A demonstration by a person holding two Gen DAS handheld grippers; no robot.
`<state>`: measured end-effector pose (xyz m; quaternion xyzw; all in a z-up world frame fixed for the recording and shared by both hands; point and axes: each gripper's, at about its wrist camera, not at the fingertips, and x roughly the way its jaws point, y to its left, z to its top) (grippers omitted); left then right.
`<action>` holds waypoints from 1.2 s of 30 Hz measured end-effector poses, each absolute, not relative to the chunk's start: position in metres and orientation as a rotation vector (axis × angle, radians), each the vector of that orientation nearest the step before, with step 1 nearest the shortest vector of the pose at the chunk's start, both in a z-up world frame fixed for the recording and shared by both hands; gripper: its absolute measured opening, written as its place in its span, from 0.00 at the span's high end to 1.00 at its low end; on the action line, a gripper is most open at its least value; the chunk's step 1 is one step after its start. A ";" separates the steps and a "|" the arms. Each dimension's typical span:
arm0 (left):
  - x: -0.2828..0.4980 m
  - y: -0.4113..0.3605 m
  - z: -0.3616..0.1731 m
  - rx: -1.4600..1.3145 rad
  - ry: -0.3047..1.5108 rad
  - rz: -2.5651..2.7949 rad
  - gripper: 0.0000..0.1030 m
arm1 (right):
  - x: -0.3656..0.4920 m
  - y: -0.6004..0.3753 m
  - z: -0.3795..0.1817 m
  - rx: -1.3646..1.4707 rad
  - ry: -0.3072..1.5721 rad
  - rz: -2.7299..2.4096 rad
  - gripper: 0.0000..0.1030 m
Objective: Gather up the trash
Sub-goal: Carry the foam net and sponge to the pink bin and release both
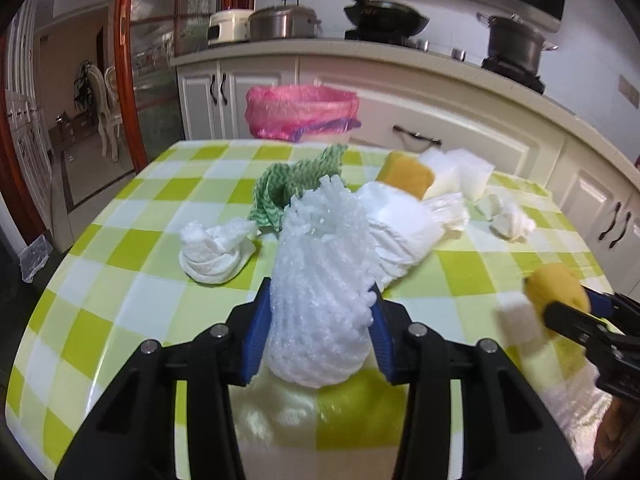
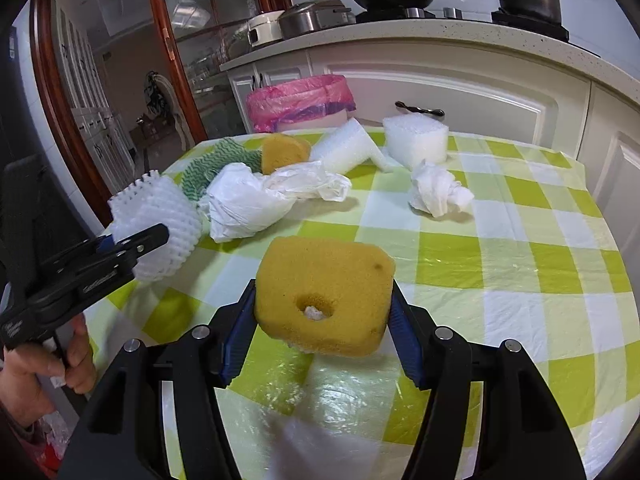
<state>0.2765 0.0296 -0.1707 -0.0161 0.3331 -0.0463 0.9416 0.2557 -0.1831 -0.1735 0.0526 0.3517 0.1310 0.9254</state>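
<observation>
My left gripper (image 1: pixel 318 308) is shut on a white foam fruit net (image 1: pixel 316 280) and holds it above the green-checked table (image 1: pixel 120 240); the net also shows at the left of the right wrist view (image 2: pixel 160 220). My right gripper (image 2: pixel 324 300) is shut on a yellow sponge (image 2: pixel 324 292) with a hole in it, held above the table; the sponge shows at the right edge of the left wrist view (image 1: pixel 556 288). The trash bin with a pink bag (image 1: pixel 300 112) stands beyond the table's far edge, also in the right wrist view (image 2: pixel 296 100).
On the table lie a green cloth (image 1: pixel 288 184), a white plastic bag (image 2: pixel 256 196), crumpled tissues (image 1: pixel 216 252) (image 2: pixel 436 192), a second yellow sponge (image 2: pixel 282 152) and white foam blocks (image 2: pixel 416 140). White kitchen cabinets (image 1: pixel 460 120) with pots stand behind.
</observation>
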 end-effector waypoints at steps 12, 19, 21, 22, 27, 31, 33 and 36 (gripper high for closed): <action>0.233 0.026 -0.142 -0.047 0.564 -0.141 0.59 | 0.252 -0.168 -0.150 0.126 0.645 0.327 0.43; 0.229 0.025 -0.125 -0.063 0.516 -0.184 0.59 | 0.252 -0.167 -0.130 0.127 0.588 0.362 0.43; 0.229 0.027 -0.119 -0.070 0.504 -0.198 0.59 | 0.253 -0.168 -0.122 0.133 0.569 0.382 0.43; 0.229 0.027 -0.116 -0.073 0.499 -0.205 0.59 | 0.255 -0.168 -0.119 0.132 0.559 0.389 0.43; 0.238 0.029 -0.097 -0.089 0.466 -0.233 0.59 | 0.269 -0.165 -0.101 0.126 0.515 0.415 0.43; 0.251 0.031 -0.084 -0.075 0.442 -0.230 0.58 | 0.286 -0.161 -0.090 0.114 0.492 0.425 0.43; 0.262 0.032 -0.079 -0.064 0.434 -0.226 0.58 | 0.295 -0.159 -0.085 0.106 0.481 0.432 0.43; 0.279 0.035 -0.071 -0.053 0.421 -0.219 0.58 | 0.311 -0.154 -0.076 0.088 0.460 0.442 0.43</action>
